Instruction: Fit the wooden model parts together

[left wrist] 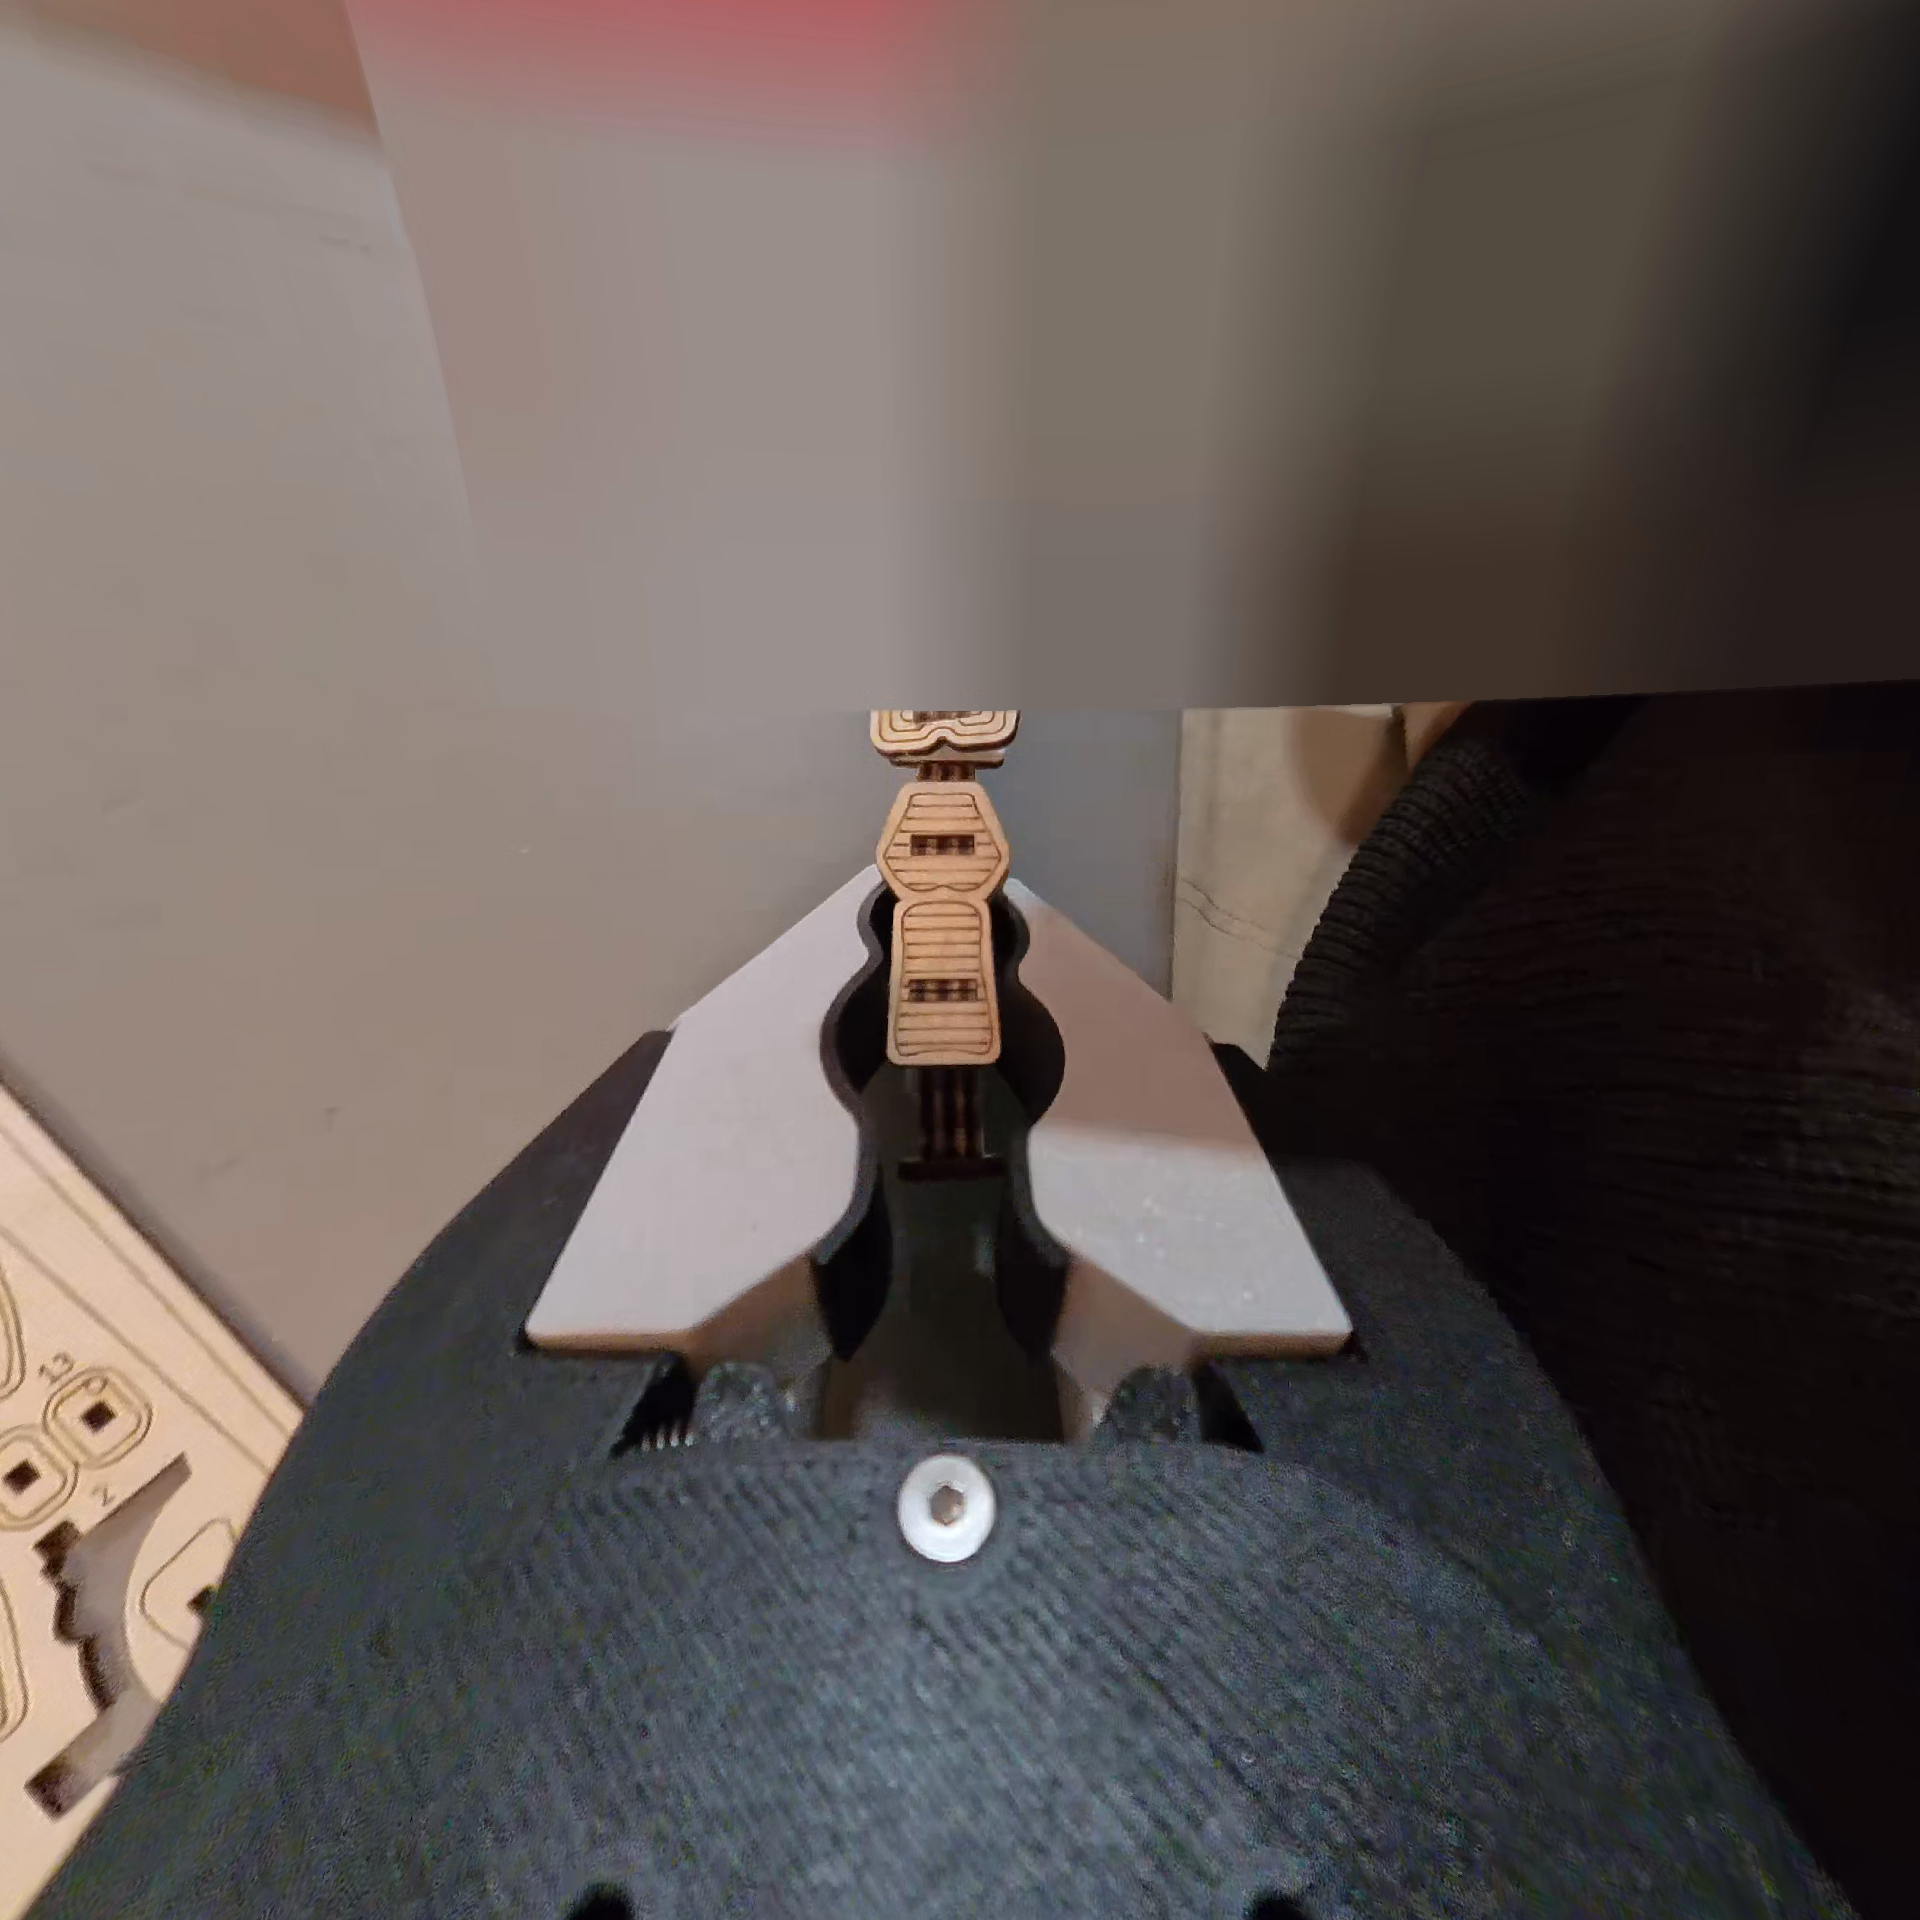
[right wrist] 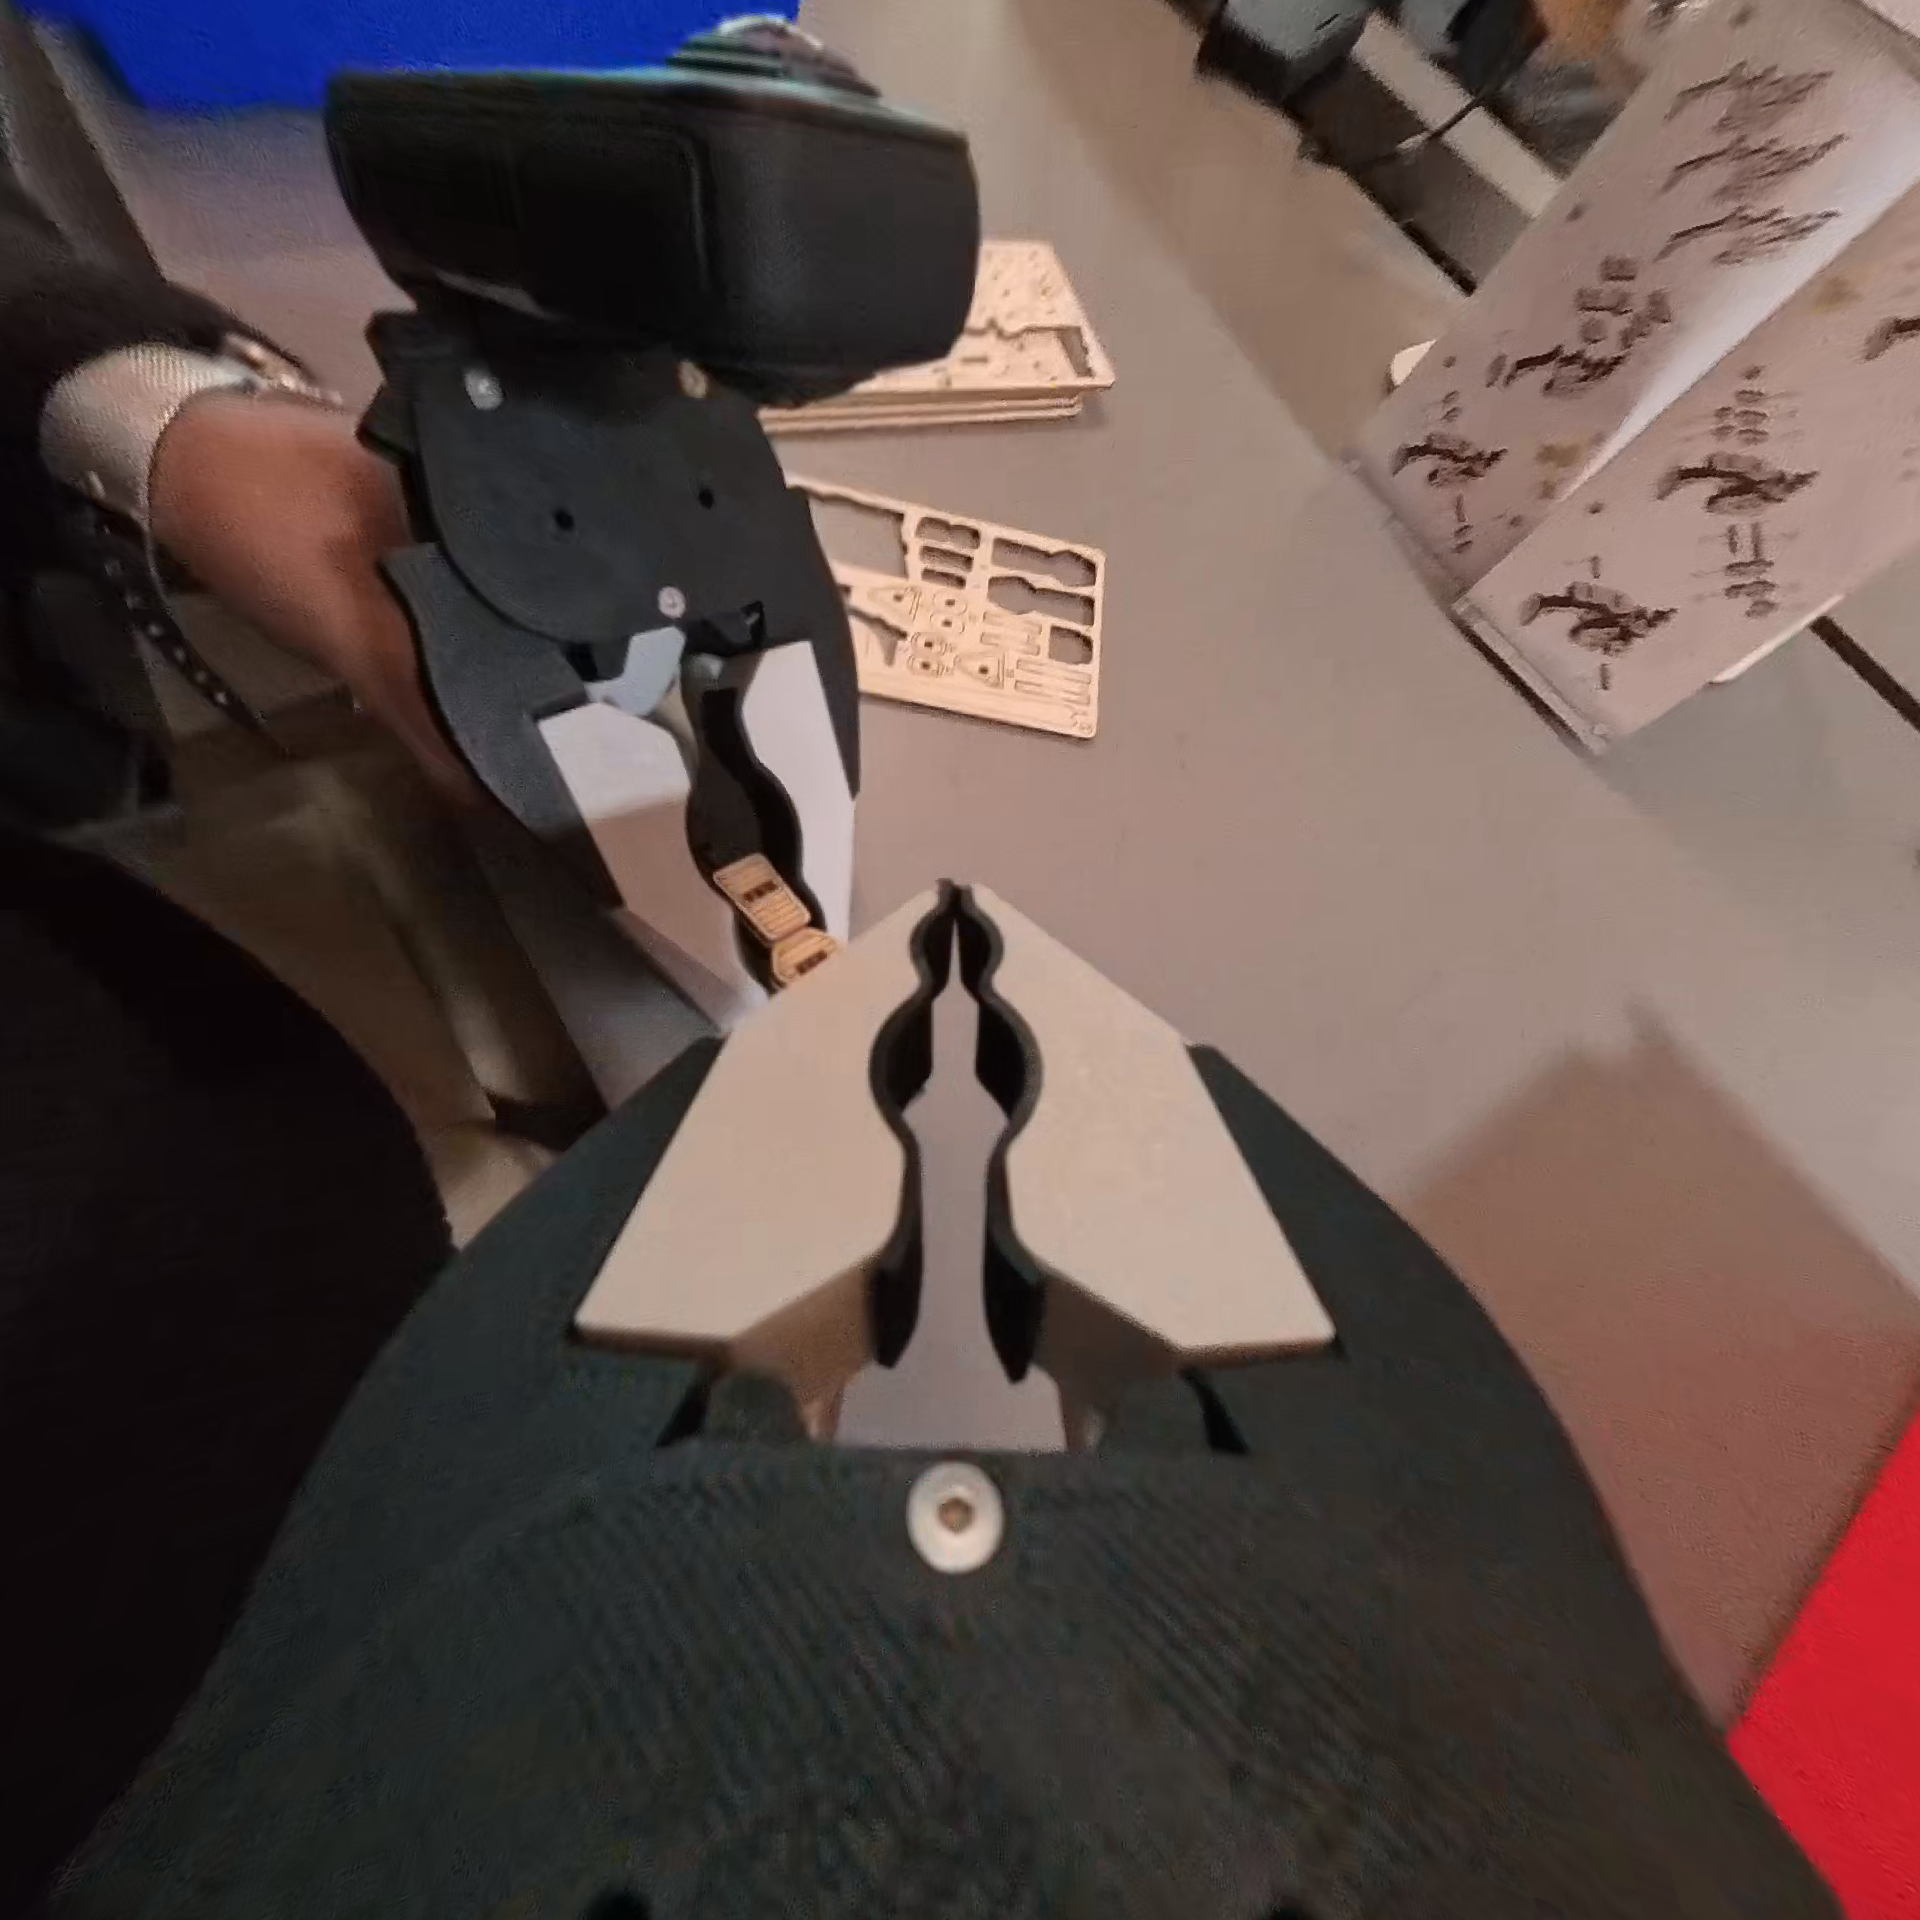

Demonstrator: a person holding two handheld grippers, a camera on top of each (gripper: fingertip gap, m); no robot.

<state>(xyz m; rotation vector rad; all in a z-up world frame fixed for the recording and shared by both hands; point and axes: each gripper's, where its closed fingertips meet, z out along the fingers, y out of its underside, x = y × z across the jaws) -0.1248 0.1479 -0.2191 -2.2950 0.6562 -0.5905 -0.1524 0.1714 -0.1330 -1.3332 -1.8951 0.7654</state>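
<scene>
My left gripper (left wrist: 943, 883) is shut on a small wooden model part (left wrist: 943, 977): a row of engraved plates on a thin spine that sticks out past the fingertips. A blurred patch hides its far end. In the right wrist view the left gripper (right wrist: 795, 951) comes in from the upper left with the same wooden part (right wrist: 764, 899) between its fingers. My right gripper (right wrist: 951, 896) is shut, tips touching, with nothing visible between them. Its tip sits just right of the wooden part, very close to it.
A punched-out wooden part sheet (right wrist: 977, 623) and a stack of sheets (right wrist: 997, 353) lie on the grey table (right wrist: 1299, 831). A white patterned box (right wrist: 1662, 416) stands at the right. Another sheet (left wrist: 83, 1507) lies at the lower left. A person's hand (right wrist: 270, 520) holds the left gripper.
</scene>
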